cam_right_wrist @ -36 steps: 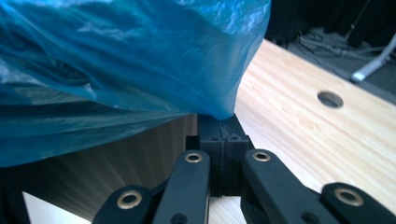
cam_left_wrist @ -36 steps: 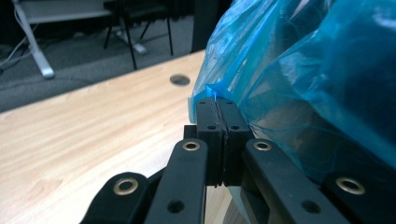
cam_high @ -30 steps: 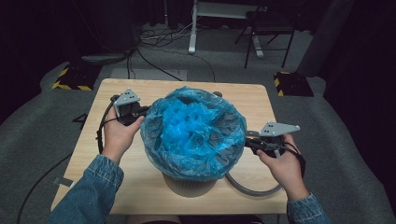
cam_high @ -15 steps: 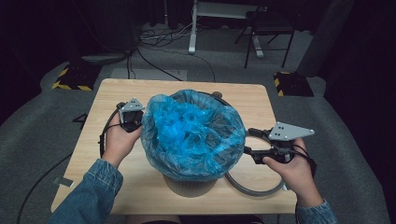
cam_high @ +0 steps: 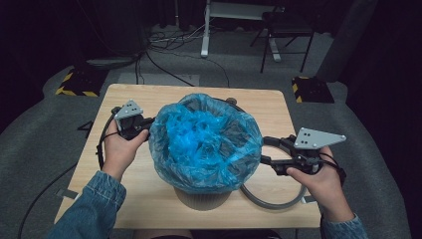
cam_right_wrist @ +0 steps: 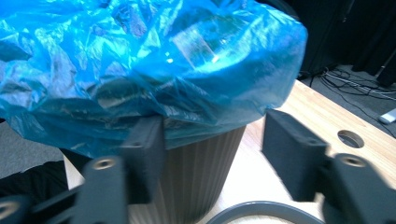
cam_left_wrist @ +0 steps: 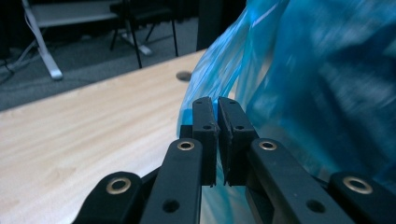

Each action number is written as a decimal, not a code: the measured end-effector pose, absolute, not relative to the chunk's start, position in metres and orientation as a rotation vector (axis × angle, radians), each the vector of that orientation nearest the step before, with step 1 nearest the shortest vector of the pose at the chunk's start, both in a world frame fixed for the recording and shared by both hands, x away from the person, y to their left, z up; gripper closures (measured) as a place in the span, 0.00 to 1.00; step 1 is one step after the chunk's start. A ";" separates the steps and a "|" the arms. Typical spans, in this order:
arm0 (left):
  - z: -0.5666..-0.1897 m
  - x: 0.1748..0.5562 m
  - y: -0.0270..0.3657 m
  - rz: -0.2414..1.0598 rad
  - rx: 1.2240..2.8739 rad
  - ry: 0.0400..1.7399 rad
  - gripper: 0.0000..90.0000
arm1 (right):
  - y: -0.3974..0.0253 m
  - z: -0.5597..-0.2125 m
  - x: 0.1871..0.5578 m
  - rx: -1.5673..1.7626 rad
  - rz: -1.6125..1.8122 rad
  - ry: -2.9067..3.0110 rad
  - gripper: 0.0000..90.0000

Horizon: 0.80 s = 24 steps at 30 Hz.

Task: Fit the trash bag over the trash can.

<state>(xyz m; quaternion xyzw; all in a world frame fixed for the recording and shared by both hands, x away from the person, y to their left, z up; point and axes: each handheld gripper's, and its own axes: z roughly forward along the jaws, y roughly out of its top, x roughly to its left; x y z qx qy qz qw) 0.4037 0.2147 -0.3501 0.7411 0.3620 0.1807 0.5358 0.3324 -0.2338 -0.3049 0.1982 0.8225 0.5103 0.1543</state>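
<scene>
Blue bag (cam_high: pixel 206 144) over ribbed bin (cam_right_wrist: pixel 201 172), worktop (cam_high: pixel 164 97).
My left tongs (cam_left_wrist: pixel 217 122) pinch the bag's edge, bin just beside; my right tongs (cam_right_wrist: pixel 212 154) gape empty, just short of the bin.

Overhead view, two close claw views

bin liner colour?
Translucent blue liner, draped over the dark ribbed bin. Clearest in the right gripper view.
</scene>
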 end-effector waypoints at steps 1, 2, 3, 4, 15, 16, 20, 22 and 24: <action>-0.350 0.404 0.215 0.430 1.765 0.862 0.96 | -0.233 -0.304 0.333 0.561 1.462 2.356 0.58; -0.346 0.404 0.213 0.445 1.759 0.847 0.96 | -0.232 -0.304 0.334 0.550 1.468 2.357 0.69; -0.344 0.404 0.212 0.444 1.761 0.843 0.96 | -0.231 -0.303 0.334 0.534 1.477 2.373 0.81; -0.344 0.404 0.212 0.444 1.761 0.843 0.96 | -0.230 -0.303 0.334 0.529 1.474 2.378 0.85; -0.343 0.410 0.204 0.441 1.765 0.827 1.00 | -0.233 -0.309 0.338 0.660 1.363 2.359 1.00; -0.343 0.410 0.204 0.441 1.765 0.827 1.00 | -0.234 -0.310 0.340 0.676 1.351 2.353 1.00; -0.344 0.408 0.199 0.428 1.789 0.807 1.00 | -0.237 -0.320 0.347 0.737 1.301 2.352 1.00; -0.347 0.407 0.196 0.429 1.831 0.803 1.00 | -0.236 -0.326 0.350 0.752 1.285 2.371 1.00; -0.349 0.407 0.197 0.426 1.835 0.810 1.00 | -0.233 -0.332 0.353 0.762 1.272 2.387 1.00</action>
